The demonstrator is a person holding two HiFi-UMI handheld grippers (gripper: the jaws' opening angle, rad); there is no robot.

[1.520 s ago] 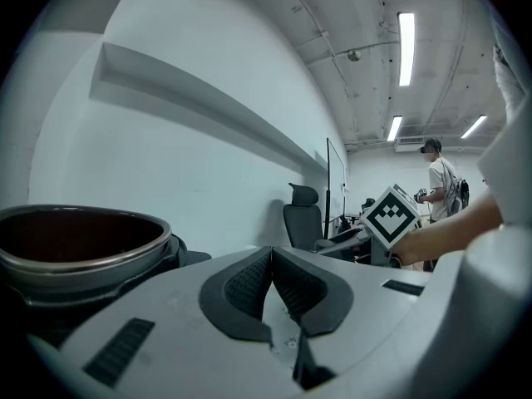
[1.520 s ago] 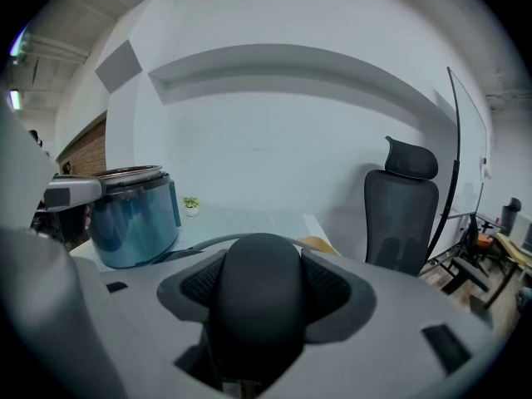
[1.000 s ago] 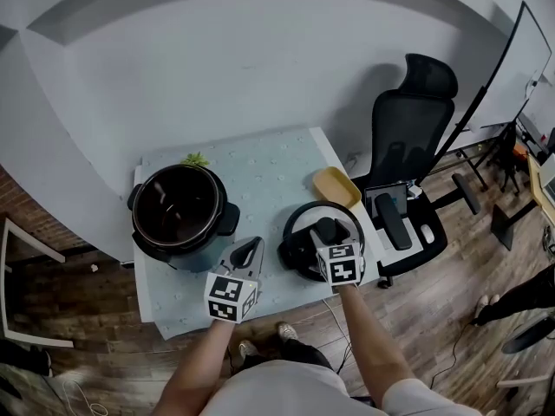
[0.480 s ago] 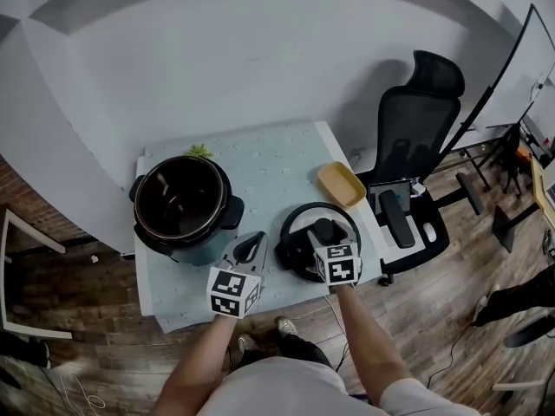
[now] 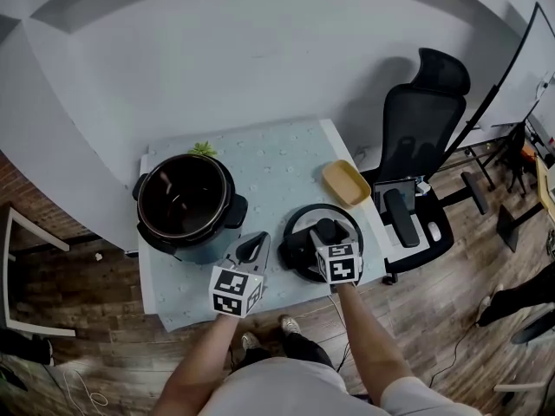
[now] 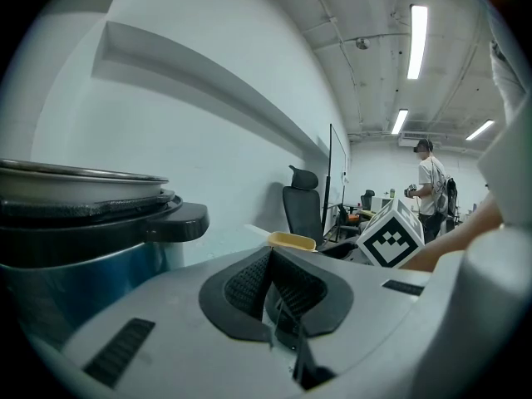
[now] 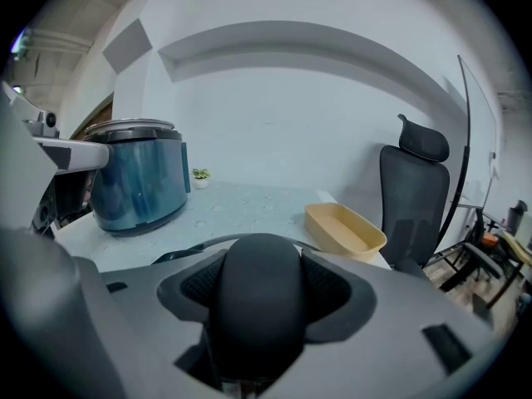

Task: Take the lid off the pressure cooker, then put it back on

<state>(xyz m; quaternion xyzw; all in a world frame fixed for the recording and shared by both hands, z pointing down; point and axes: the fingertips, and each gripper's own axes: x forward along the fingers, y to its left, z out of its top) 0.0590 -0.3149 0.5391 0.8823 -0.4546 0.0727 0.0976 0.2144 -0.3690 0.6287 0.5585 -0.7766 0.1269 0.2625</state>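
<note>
The pressure cooker (image 5: 185, 206), dark blue with a black rim, stands open on the left of the table; it also shows in the left gripper view (image 6: 75, 231) and the right gripper view (image 7: 137, 185). Its round black lid (image 5: 299, 219) lies flat on the table's right front. My right gripper (image 5: 325, 230) is shut on the lid's black knob (image 7: 253, 298), which fills the space between the jaws. My left gripper (image 5: 251, 248) hovers just right of the cooker's side handle, jaws (image 6: 270, 285) shut together on nothing.
A pale patterned cloth covers the table (image 5: 277, 163). A shallow yellow tray (image 5: 346, 183) sits at the right edge behind the lid, and a small green plant (image 5: 202, 149) behind the cooker. A black office chair (image 5: 416, 137) stands right of the table. A person (image 6: 431, 185) stands far off.
Neither gripper nor the lid has visibly moved; only the head view has shifted slightly.
</note>
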